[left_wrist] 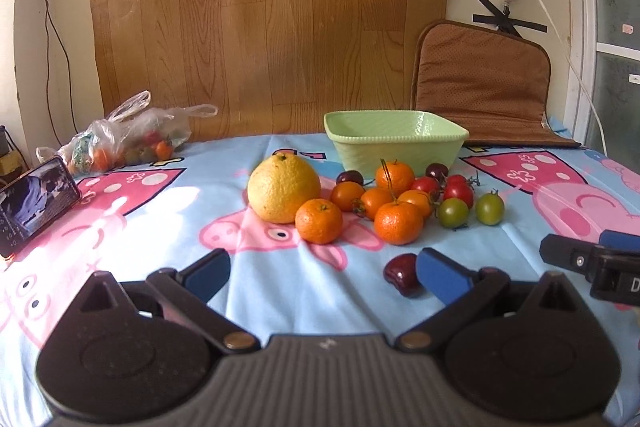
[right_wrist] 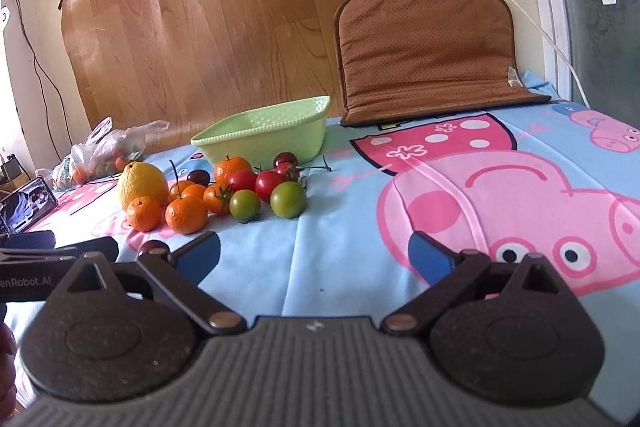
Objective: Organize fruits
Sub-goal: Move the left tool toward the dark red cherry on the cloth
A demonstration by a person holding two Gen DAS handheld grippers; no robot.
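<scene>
A pile of fruit lies on the cartoon tablecloth (left_wrist: 160, 259): a big yellow citrus (left_wrist: 283, 188), several small oranges (left_wrist: 319, 220), red tomatoes (left_wrist: 458, 193), two green tomatoes (left_wrist: 490, 208) and dark cherries (left_wrist: 349, 177). An empty green bowl (left_wrist: 394, 141) stands just behind the pile. One dark cherry (left_wrist: 403, 274) lies apart, touching my left gripper's right finger. My left gripper (left_wrist: 324, 275) is open and empty, in front of the pile. My right gripper (right_wrist: 316, 257) is open and empty, to the right of the fruit (right_wrist: 245, 204) and the bowl (right_wrist: 264, 139).
A plastic bag of fruit (left_wrist: 128, 143) sits at the back left. A phone (left_wrist: 36, 205) leans at the left edge. A brown cushion (left_wrist: 482, 87) leans on the wall at the back right. A wood-pattern sheet (left_wrist: 268, 27) covers the wall.
</scene>
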